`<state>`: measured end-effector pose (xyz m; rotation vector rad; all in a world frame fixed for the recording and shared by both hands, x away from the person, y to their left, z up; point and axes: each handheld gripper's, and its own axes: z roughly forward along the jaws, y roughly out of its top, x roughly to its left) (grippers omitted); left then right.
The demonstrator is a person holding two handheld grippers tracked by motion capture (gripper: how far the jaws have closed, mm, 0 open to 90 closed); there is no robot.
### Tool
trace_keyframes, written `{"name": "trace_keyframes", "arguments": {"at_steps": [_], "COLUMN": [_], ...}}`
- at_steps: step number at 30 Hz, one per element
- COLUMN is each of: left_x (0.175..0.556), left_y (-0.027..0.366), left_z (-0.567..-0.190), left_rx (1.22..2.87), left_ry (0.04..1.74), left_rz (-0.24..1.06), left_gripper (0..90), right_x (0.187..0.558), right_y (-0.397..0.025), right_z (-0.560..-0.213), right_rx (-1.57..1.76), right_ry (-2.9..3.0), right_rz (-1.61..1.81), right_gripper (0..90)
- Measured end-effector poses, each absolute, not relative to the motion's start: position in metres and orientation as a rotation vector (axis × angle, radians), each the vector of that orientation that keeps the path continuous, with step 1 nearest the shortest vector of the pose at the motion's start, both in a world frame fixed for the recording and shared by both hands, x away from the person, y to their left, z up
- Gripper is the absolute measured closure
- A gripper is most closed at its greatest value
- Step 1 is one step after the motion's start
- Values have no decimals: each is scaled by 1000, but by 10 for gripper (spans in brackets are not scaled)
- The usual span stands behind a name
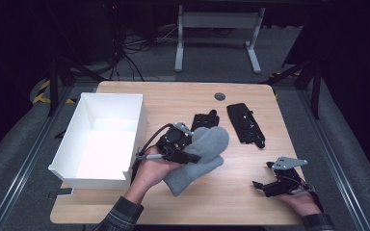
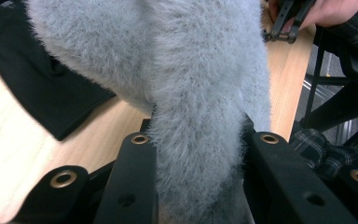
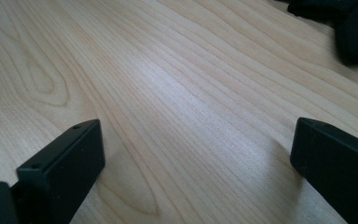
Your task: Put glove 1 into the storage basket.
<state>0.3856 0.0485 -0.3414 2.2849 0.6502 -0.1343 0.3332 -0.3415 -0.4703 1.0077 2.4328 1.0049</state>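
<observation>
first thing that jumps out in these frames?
The fluffy grey mitten at the table's middle, pinched by the left gripper; in the left gripper view its fur bulges between the black jaws. Next, the bright white box at the left edge of the wooden table. The right gripper sits open near the front right corner, with two black gloves lying behind the mitten.
</observation>
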Motion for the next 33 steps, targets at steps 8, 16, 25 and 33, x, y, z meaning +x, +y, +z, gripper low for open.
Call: {"name": "trace_keyframes", "arguments": {"at_steps": [8,16,25,33], "left_x": [390,393,396,397], "left_y": [68,90,117,143], "left_z": [-320,-298,-276,-264], "left_rx": [2242,2224,2191,2149], "left_ry": [689,732,779,837], "left_rz": [-103,-35,38,89], "left_gripper": [727,727,728,728], "right_x": [333,333,333,333], "right_y": [-342,-341,-342,-341], "right_z": [-470,-470,-470,-470], "right_rx": [1008,1008,1008,1008], "right_ry": [2433,2432,2431,2431], "right_rz": [1005,1006,1006,1006], "right_gripper": [31,31,31,31]}}
